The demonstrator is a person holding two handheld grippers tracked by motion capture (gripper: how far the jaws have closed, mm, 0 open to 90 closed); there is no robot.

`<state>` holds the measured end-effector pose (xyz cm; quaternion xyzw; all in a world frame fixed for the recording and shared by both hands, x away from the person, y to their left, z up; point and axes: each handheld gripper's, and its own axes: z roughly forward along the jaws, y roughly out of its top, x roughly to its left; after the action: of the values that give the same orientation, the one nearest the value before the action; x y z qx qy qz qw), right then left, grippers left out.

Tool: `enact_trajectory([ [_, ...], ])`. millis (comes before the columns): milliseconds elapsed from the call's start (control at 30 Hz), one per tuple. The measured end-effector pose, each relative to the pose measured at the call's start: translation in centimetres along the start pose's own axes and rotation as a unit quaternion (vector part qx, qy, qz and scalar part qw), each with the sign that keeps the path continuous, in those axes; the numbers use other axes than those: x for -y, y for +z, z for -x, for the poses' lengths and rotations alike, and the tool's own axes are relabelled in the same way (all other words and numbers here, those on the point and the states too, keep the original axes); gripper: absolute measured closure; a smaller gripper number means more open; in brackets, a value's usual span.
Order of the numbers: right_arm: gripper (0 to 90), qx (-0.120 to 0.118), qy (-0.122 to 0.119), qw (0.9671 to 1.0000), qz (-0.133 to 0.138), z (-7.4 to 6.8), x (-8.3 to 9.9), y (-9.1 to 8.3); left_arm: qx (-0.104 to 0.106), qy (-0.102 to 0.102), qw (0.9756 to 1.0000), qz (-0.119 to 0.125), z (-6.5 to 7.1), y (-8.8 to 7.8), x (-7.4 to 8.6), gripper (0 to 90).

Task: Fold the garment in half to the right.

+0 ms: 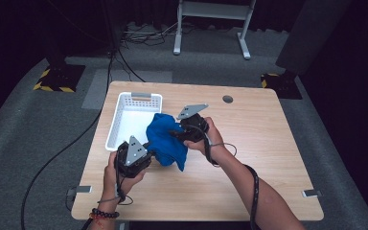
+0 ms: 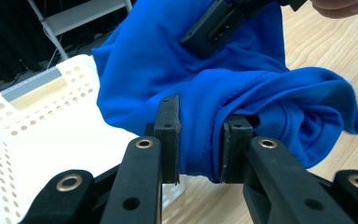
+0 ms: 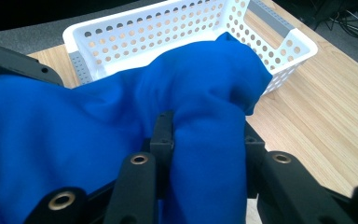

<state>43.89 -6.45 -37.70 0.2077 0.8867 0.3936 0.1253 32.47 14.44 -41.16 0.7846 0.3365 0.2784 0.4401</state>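
Observation:
A bunched blue cloth [image 1: 165, 139] hangs between my two grippers, lifted just over the right rim of the white perforated basket [image 1: 120, 103]. My left gripper [image 1: 148, 152] is shut on a thick fold at the cloth's near-left end; in the left gripper view the fold [image 2: 200, 135] is pinched between the two jaws. My right gripper [image 1: 177, 130] is shut on the cloth's far-right part, and in the right gripper view a roll of fabric [image 3: 205, 140] bulges up between its jaws [image 3: 208, 140]. A loose tail [image 1: 181, 160] droops toward the table.
The basket [image 3: 279, 35] lies on the left half of the wooden table [image 1: 254, 143]. A round cable hole [image 1: 227, 99] sits near the far edge. Metal clips [image 1: 311, 193] mark the front corners. Cables trail on the grey floor beyond.

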Motion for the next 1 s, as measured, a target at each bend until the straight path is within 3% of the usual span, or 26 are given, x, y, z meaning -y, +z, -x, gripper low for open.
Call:
enact_trajectory([
  [867, 68.5, -0.006, -0.005, 1.0000, -0.005, -0.6, -1.6, 1.7, -0.021, -0.016, 0.9995, 0.017, -1.9, -1.2, 0.5, 73.8],
  [933, 68.5, -0.004, -0.012, 0.9999, -0.009, -0.8, -1.7, 2.0, -0.024, -0.020, 0.9994, 0.016, -2.0, -1.3, 0.5, 73.8],
  [1000, 68.5, -0.003, -0.015, 0.9998, -0.009, -0.9, -1.9, 2.1, -0.038, -0.011, 0.9992, 0.011, -2.0, -1.4, 0.4, 73.8],
])
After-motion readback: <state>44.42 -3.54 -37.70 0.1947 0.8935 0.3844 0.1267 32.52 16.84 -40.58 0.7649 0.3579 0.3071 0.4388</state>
